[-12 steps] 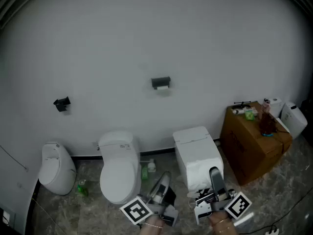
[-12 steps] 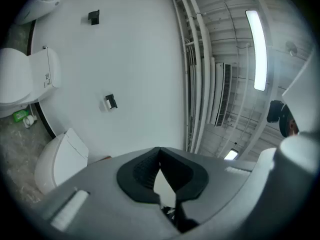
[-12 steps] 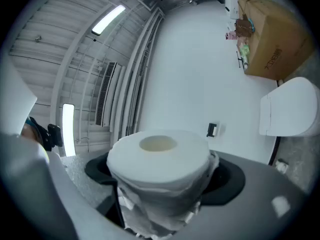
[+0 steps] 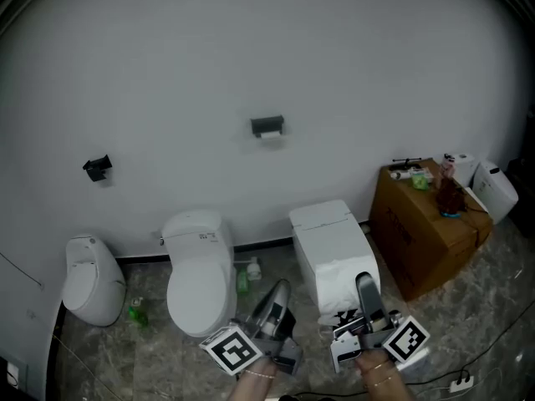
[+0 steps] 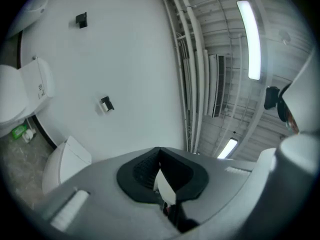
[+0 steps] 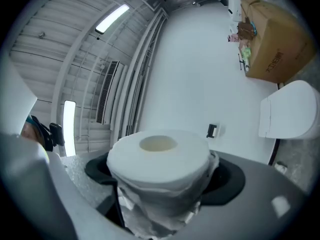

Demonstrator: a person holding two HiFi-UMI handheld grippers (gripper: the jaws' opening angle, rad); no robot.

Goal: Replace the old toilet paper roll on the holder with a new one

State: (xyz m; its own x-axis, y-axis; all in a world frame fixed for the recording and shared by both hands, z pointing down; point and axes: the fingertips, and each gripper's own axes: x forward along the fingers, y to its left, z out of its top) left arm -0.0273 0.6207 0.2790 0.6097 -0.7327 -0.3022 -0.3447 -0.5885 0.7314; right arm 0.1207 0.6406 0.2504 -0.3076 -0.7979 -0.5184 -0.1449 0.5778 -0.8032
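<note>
Work at the holder [image 4: 267, 126] is not yet started: it hangs on the wall with a bit of white under it, probably the old roll [image 4: 270, 136]. Removing that and mounting the new one are both left. Well below the holder, the right gripper [image 4: 365, 289] has its jaws spread wide and clamped around the new toilet paper roll [image 6: 159, 160]. Beside it, the left gripper [image 4: 279, 295] has its jaws pressed together; a white sliver [image 5: 165, 186] shows between them, and I cannot tell what it is.
</note>
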